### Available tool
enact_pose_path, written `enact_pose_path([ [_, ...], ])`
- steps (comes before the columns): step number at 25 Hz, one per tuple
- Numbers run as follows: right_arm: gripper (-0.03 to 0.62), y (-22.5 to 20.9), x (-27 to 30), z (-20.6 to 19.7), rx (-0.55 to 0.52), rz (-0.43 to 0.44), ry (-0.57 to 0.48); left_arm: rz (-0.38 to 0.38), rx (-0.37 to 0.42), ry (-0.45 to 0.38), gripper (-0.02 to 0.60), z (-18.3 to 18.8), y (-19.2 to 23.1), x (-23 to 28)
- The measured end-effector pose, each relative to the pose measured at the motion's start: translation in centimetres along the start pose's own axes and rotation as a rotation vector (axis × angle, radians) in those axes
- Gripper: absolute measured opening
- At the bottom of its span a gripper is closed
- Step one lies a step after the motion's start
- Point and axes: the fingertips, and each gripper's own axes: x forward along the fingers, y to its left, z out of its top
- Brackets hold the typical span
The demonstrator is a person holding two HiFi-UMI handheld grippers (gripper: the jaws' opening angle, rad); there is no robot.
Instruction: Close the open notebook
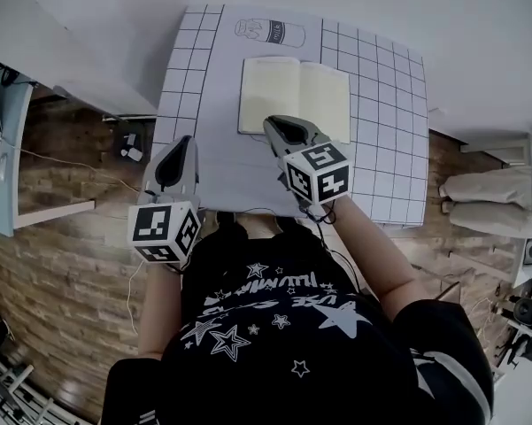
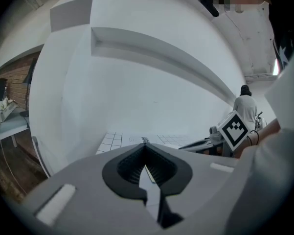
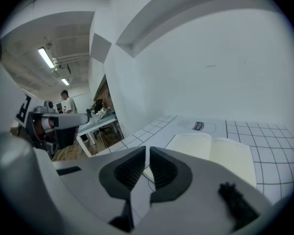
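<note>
The open notebook lies flat on the white grid mat, its cream pages blank and facing up. My right gripper hovers over the near edge of the left page, jaws shut with nothing between them. In the right gripper view the notebook lies just beyond the shut right gripper. My left gripper hangs over the mat's near left part, well left of the notebook. In its own view the left gripper has its tips together and holds nothing.
A printed bottle outline marks the mat beyond the notebook. A white wall rises right behind the table. The right gripper's marker cube shows in the left gripper view. Wood-pattern floor and a desk lie to the left.
</note>
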Motion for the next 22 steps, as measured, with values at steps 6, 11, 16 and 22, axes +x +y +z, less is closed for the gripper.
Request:
enact_pose_path([
  [6,0.105,1.5,3.9,-3.1,-0.011,-0.07,0.128,-0.102,0.022,0.036,0.008,-1.1,2.4,0.9],
  [11,0.124,1.9,6.2,-5.3,-0.033,-0.141,0.207,-0.173,0.043,0.064,0.009,-2.4,3.4,1.3],
  [16,0.133,2.4,8.5,-7.1,-0.095,-0.173,0.306,-0.22,0.044,0.084,0.009,-2.9,4.3,1.3],
  [22,0.132,1.7,9.7,-8.2,-0.237,-0.26,0.402,-0.258,0.05,0.103,0.009,-3.3,4.9,2.0],
])
